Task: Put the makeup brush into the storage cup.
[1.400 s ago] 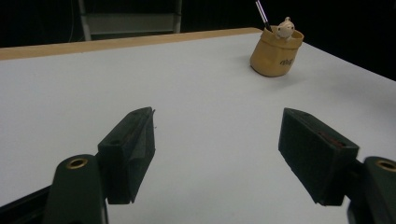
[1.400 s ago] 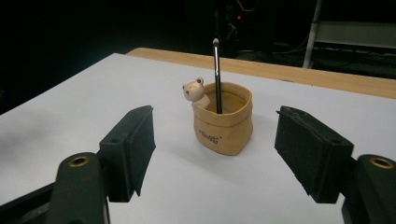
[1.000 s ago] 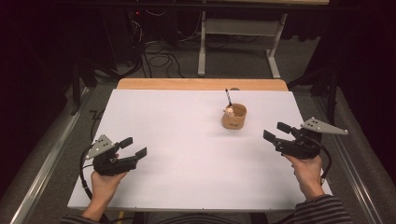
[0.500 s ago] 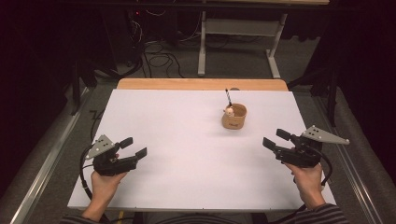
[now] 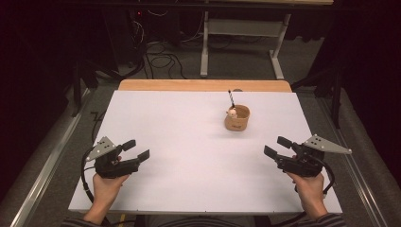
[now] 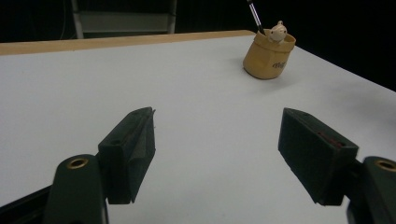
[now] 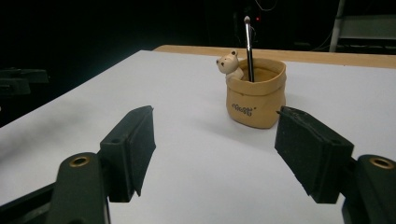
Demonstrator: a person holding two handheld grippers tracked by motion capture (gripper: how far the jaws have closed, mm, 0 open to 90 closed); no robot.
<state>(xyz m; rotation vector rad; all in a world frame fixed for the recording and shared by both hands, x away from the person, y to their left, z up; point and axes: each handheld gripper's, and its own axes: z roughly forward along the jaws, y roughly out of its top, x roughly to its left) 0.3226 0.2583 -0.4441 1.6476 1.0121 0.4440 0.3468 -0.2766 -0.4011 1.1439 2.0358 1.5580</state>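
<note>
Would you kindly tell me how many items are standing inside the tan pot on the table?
2: a small bear figure at the pot's rim, and a striped stick upright beside it. Anything lower inside may be hidden.

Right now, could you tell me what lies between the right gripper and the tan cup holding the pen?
Nothing: the high view shows bare white table between the right gripper and the tan cup; the right gripper view agrees.

The pen in the tan cup is cut off by the top edge of the left gripper view. Its lower end is hidden inside the cup. The lettering on the cup's front is too small to read. The desk hides the person's forearms at the bottom edge.
</note>
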